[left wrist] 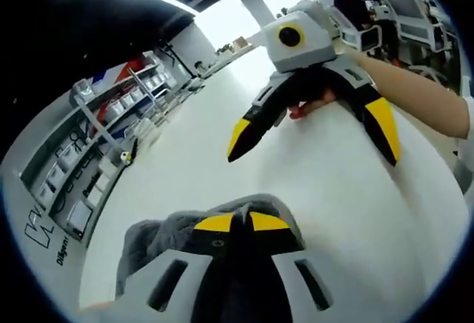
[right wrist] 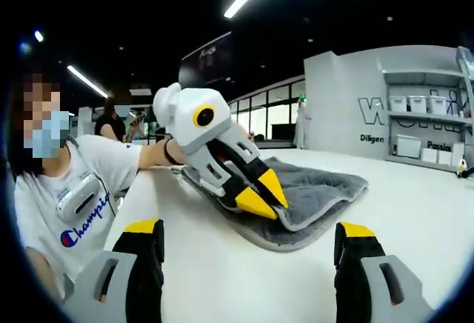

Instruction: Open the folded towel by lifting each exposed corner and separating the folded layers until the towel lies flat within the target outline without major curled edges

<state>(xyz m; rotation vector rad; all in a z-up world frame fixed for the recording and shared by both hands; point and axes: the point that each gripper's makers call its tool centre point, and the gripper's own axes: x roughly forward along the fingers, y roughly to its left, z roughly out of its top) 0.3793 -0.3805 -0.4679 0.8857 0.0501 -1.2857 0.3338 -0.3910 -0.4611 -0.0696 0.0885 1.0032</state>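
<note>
My left hand-held gripper (right wrist: 261,193) pinches the folded towel (right wrist: 311,190) on the bench (right wrist: 415,212); right hand-held gripper (left wrist: 315,134) spread; unfolding barely begun.

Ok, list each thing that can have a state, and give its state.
towel: grey, still folded in layers, lying on the white table.
left gripper: jaws closed, tips down on the towel's upper layer; whether it pinches the cloth is unclear.
right gripper: jaws wide open, above the table, holding nothing.

I see my right gripper (right wrist: 248,245) spread wide over the white table (right wrist: 222,278); beyond, the left gripper (right wrist: 263,193) pinches the grey towel (right wrist: 318,190).
</note>
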